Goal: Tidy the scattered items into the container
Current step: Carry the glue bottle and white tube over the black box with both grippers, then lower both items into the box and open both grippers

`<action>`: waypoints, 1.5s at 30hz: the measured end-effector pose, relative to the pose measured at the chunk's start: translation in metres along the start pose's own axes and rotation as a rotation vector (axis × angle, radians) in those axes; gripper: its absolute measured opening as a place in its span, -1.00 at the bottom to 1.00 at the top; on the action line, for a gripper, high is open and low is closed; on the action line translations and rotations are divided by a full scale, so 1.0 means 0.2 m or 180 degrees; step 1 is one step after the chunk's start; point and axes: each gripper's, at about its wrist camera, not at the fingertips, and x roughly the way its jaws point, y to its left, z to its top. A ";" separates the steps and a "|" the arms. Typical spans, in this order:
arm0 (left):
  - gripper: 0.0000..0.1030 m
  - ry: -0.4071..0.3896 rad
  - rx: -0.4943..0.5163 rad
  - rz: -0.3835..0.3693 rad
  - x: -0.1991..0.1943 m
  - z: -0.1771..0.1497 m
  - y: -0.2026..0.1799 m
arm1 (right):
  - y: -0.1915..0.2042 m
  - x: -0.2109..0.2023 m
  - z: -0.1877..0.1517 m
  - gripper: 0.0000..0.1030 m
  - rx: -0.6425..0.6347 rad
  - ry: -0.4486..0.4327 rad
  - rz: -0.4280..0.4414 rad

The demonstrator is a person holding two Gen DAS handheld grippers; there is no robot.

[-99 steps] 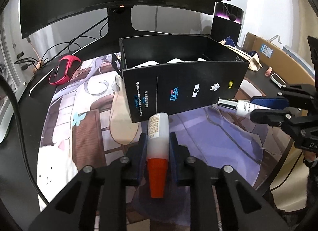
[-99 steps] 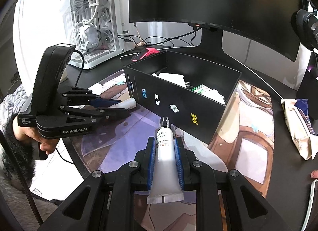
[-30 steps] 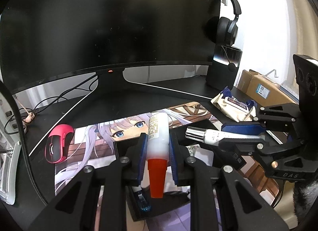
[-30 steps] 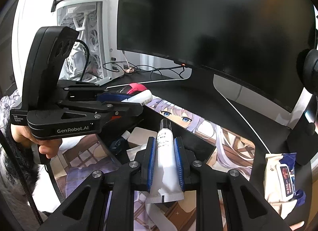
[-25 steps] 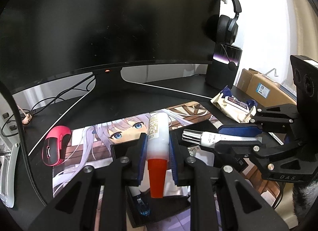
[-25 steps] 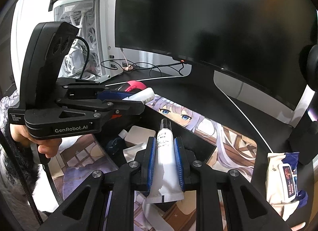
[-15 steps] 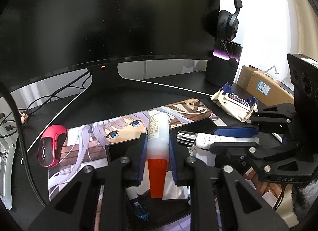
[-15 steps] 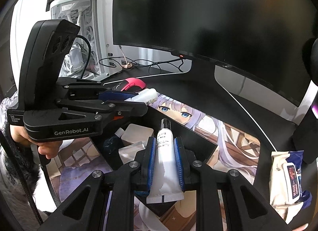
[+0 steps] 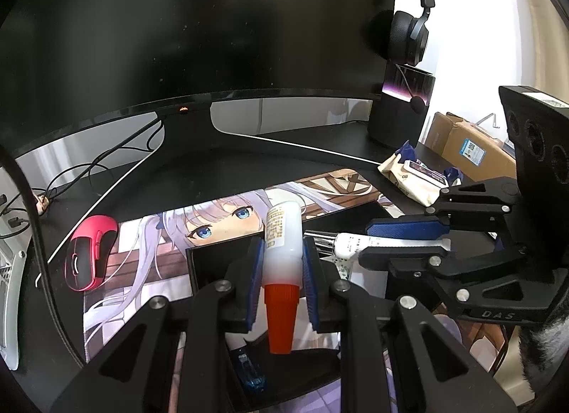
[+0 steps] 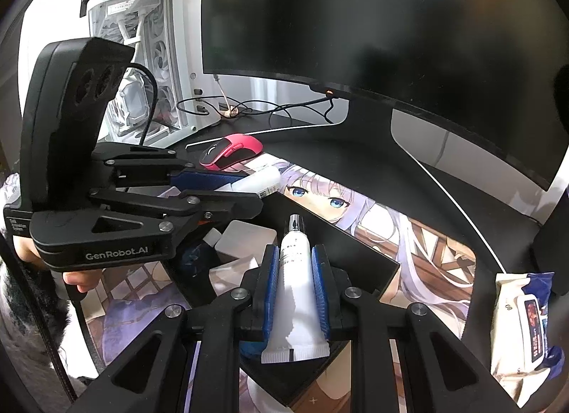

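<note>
Both tools hover over the black box (image 10: 370, 263) at 12 o'clock, the left tool (image 9: 281, 271) clamping an orange-capped bottle (image 9: 282, 253) and the right tool (image 10: 295, 281) a white tube (image 10: 295, 271); next, I judge, open and drop them.

A black desk (image 9: 220, 171) is dominated at twelve o'clock by a dark curved monitor (image 9: 199, 22). A white wall (image 9: 473, 39) is seen at two o'clock.

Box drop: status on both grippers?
Left gripper shut on orange-capped bottle, right gripper shut on white tube. Both over the open black box. Neither released. Box already holds items; drop path looks clear.
</note>
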 end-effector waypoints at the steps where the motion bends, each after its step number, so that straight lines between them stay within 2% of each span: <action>1: -0.63 -0.0002 0.0001 0.0003 0.00 0.00 0.00 | 0.00 0.00 0.00 -0.64 0.0002 0.0009 0.0001; 7: -0.63 -0.0012 0.0004 0.0009 -0.02 0.00 0.00 | 0.01 -0.01 0.00 -0.63 -0.0021 0.0000 0.0010; 9: -0.63 -0.0019 0.0011 0.0004 -0.02 0.00 0.00 | 0.00 -0.02 0.00 -0.51 0.0019 -0.0009 -0.0002; 10: -0.63 -0.0024 0.0014 0.0004 -0.03 0.00 0.00 | 0.00 -0.02 0.00 -0.23 0.0025 -0.0007 -0.0023; 11: -0.63 -0.0026 0.0019 0.0005 -0.03 0.00 -0.01 | 0.00 -0.03 0.00 0.24 0.0021 -0.0018 -0.0047; 12: -0.63 -0.0030 0.0022 0.0006 -0.03 0.00 -0.01 | 0.01 -0.05 0.00 0.49 0.0004 -0.0043 -0.0081; 13: -0.63 -0.0032 0.0022 0.0004 -0.04 0.00 -0.01 | 0.02 -0.06 -0.01 0.85 -0.0028 -0.0066 -0.0128; 14: -0.63 -0.0033 0.0023 0.0006 -0.04 0.00 -0.01 | 0.02 -0.07 -0.01 0.89 -0.0053 -0.0089 -0.0161; 23: -0.63 -0.0026 0.0034 0.0001 -0.04 -0.01 -0.03 | 0.04 -0.13 -0.03 0.98 -0.0095 -0.0173 -0.0336; 42: -0.61 0.0033 0.0025 -0.0047 0.01 -0.02 -0.06 | 0.02 -0.16 -0.05 0.99 -0.0060 -0.0160 -0.0398; 44: -0.22 0.0010 -0.0046 -0.0033 0.01 -0.01 -0.05 | 0.02 -0.16 -0.05 0.99 -0.0051 -0.0161 -0.0411; 45: 0.25 -0.0020 -0.0082 -0.0001 0.00 -0.01 -0.05 | 0.02 -0.17 -0.05 0.99 -0.0046 -0.0163 -0.0418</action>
